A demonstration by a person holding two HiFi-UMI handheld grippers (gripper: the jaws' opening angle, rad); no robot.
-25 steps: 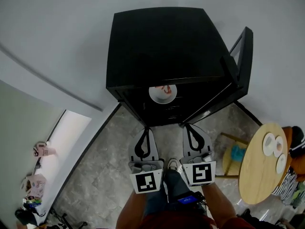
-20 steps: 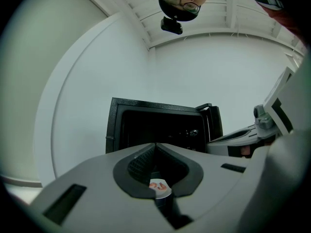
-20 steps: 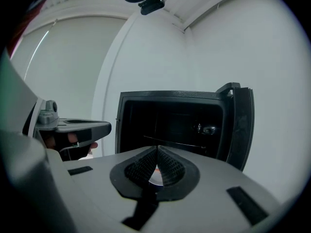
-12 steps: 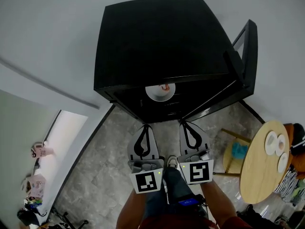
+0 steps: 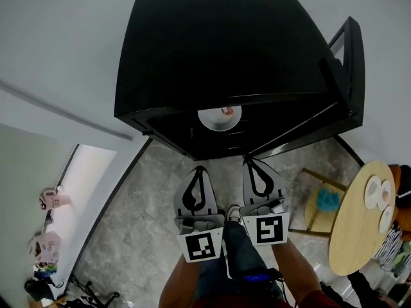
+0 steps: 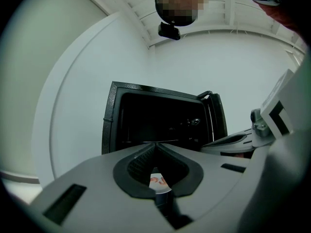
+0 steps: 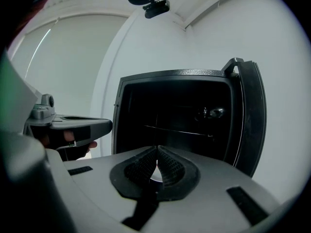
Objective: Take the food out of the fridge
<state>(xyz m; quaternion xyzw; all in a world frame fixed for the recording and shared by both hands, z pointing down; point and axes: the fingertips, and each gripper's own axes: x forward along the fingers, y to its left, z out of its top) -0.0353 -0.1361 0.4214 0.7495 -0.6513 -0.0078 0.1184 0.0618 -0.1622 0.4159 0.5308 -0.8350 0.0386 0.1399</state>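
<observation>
Left gripper point(image 5: 200, 168) and right gripper point(image 5: 246, 160) both pinched shut, empty, facing the open fridge point(image 5: 225, 50) with 1 plate point(image 5: 219, 117) of food inside.

Grey marbled floor point(image 5: 148, 194), white wall point(image 5: 58, 31), round wooden table point(image 5: 354, 233), perhaps a stool point(image 5: 307, 209).

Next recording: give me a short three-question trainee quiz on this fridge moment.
1. True or false: the fridge has its door standing open.
2. Where is the plate of food? A) on top of the fridge B) inside the fridge C) between a gripper's fingers
3. Fill in: the fingers of the left gripper and the right gripper are ____ (open/shut).
Key: 1 true; 2 B; 3 shut.
</observation>
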